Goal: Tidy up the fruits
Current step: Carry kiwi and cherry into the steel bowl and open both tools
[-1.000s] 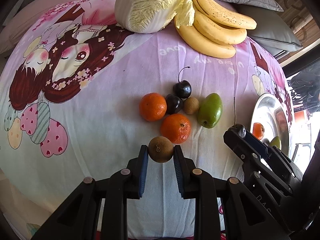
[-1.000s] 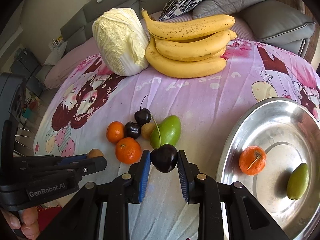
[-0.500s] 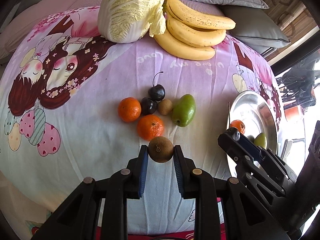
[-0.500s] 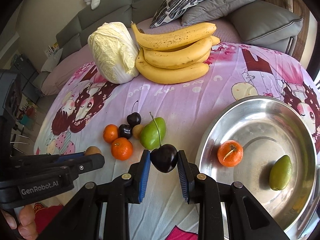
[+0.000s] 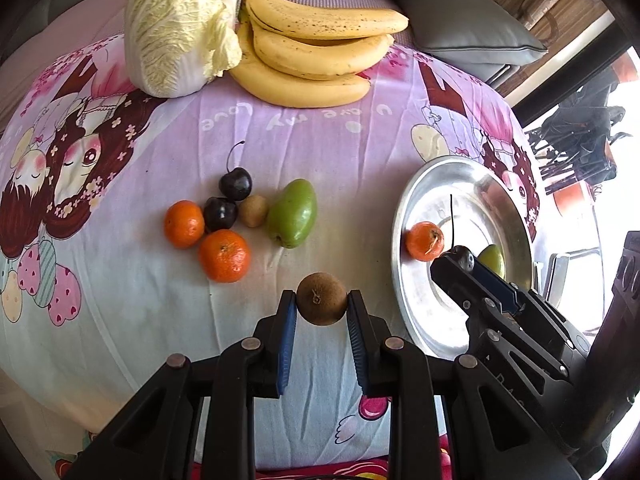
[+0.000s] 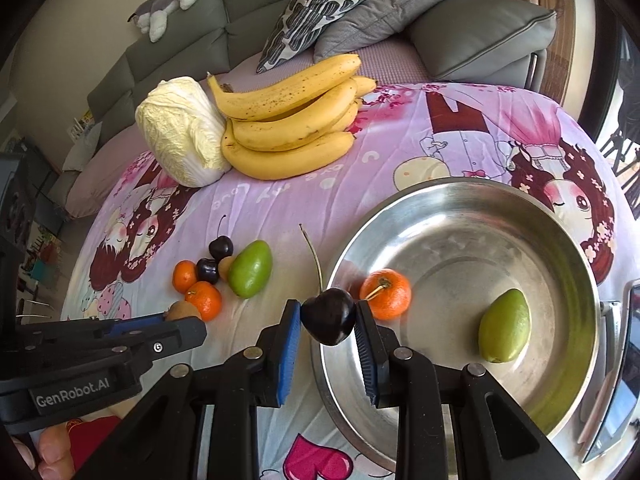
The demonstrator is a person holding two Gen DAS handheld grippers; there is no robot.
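The dark cherry (image 6: 329, 321), clamped in the right claw (image 6: 328, 320), hung over the steel bowl's (image 6: 572, 248) near rim, having earlier been above cloth. The left claw (image 5: 322, 305) pinched a brown kiwi (image 5: 322, 304) above bare cloth beside the bowl.

Daylight, bright, both views. Source at right: window area blown out white at the right edge of the left wrist view. Glare patches on metal bowl (image 6: 568, 248) wall and floor; reflections of fruit on its inner wall. Shadows soft and short, under the fruit on the cloth (image 5: 340, 160). Strong fisheye bending; black vignette at the corners. Centre sharp. Sofa (image 6: 168, 52) and room at far left dimmer, slightly soft. No motion blur.
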